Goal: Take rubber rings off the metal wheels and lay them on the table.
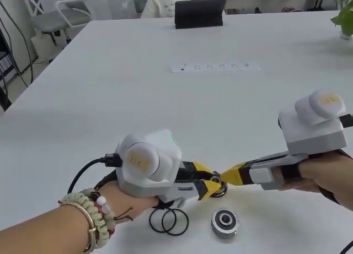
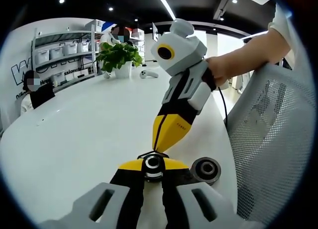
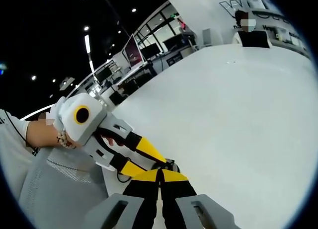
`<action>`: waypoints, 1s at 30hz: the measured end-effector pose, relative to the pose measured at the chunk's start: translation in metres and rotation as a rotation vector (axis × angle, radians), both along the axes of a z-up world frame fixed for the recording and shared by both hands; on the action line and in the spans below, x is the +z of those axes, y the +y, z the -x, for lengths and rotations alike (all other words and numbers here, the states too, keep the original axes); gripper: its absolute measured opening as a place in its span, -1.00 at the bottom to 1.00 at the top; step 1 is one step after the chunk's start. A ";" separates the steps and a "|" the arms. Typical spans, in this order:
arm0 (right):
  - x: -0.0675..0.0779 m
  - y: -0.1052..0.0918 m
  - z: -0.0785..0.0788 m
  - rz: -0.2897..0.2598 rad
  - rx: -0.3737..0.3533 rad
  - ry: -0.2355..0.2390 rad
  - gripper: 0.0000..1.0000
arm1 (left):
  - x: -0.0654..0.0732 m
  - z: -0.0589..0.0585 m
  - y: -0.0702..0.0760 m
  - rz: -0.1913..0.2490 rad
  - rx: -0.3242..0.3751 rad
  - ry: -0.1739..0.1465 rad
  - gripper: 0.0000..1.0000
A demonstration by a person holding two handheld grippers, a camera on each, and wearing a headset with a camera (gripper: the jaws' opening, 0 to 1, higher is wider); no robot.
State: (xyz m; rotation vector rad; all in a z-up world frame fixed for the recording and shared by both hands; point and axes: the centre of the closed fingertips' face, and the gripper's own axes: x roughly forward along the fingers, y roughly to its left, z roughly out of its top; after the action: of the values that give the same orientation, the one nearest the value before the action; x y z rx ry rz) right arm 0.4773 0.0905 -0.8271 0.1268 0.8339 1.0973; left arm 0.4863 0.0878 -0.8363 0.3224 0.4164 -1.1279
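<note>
While left tongs [image 2: 153, 169] clamp metal wheel [image 2: 153, 162], right tongs [image 3: 159, 172] pressed together — apparently pinching its rubber ring [image 2: 147, 154].

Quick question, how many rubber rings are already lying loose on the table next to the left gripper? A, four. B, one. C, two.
C: two black rubber rings lie overlapping on the table just below the left gripper, beside the loose metal wheel.
</note>
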 end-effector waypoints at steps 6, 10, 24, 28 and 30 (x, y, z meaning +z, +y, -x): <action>0.000 0.001 0.000 0.003 0.004 -0.005 -1.00 | 0.000 0.000 0.000 0.002 0.002 0.001 -0.85; 0.003 0.003 0.000 -0.016 -0.001 -0.003 -1.00 | 0.000 0.000 0.000 0.003 0.002 0.001 -0.85; -0.002 0.002 -0.001 0.004 -0.009 -0.005 -1.00 | 0.000 -0.001 0.000 0.019 0.014 0.004 -0.85; -0.009 -0.002 -0.003 0.041 -0.018 -0.006 -1.00 | 0.000 -0.002 0.000 0.028 0.023 0.003 -0.85; -0.009 -0.002 -0.003 0.039 -0.021 -0.005 -1.00 | 0.000 -0.002 0.000 0.030 0.026 0.011 -0.85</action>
State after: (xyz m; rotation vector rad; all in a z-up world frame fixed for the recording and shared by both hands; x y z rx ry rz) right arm 0.4804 0.0882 -0.8357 0.1000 0.8475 1.0609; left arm 0.4883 0.0877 -0.8363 0.2844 0.4118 -1.1097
